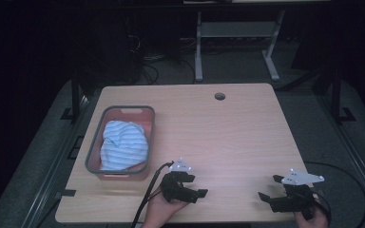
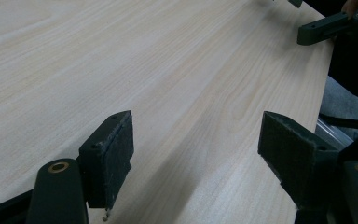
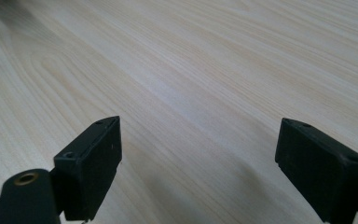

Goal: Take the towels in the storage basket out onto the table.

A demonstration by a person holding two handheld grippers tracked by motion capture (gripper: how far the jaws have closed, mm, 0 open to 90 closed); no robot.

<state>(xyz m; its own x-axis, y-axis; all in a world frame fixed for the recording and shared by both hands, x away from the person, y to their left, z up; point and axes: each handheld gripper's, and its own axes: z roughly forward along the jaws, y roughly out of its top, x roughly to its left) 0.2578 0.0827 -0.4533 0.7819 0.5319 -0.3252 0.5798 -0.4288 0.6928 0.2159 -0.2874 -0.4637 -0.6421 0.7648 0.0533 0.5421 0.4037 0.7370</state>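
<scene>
- Left gripper (image 1: 193,186) sits near the front edge of the table (image 1: 228,137), held in a hand (image 1: 164,209); jaws wide open, nothing between them.
- Left gripper view: same gripper (image 2: 196,149) with both pads apart over bare wood; one jaw of the other gripper shows at top right corner.
- Right gripper (image 1: 269,187) is at the front right of the table, grey three-cornered plate on top; jaws spread open, empty.
- Right gripper view: right gripper (image 3: 198,154) jaws far apart, plain wood grain between them.
- Striped cloth (image 1: 123,145), blue and white, lies bunched inside the basket (image 1: 93,147), filling most of it.
- Basket is grey-rimmed with a reddish inside, at the left side of the table.
- Cloth is up and to the left of the left gripper, near but apart from it, no contact; the basket's front right corner is the closest part to those jaws.
- Cloth is well apart from the right gripper, across the table.
- Left jaws point rightward, away from the basket; right jaws point leftward.
- Cable trails from the left gripper off the front edge.
- Round hole (image 1: 220,96) near the far edge of the table.
</scene>
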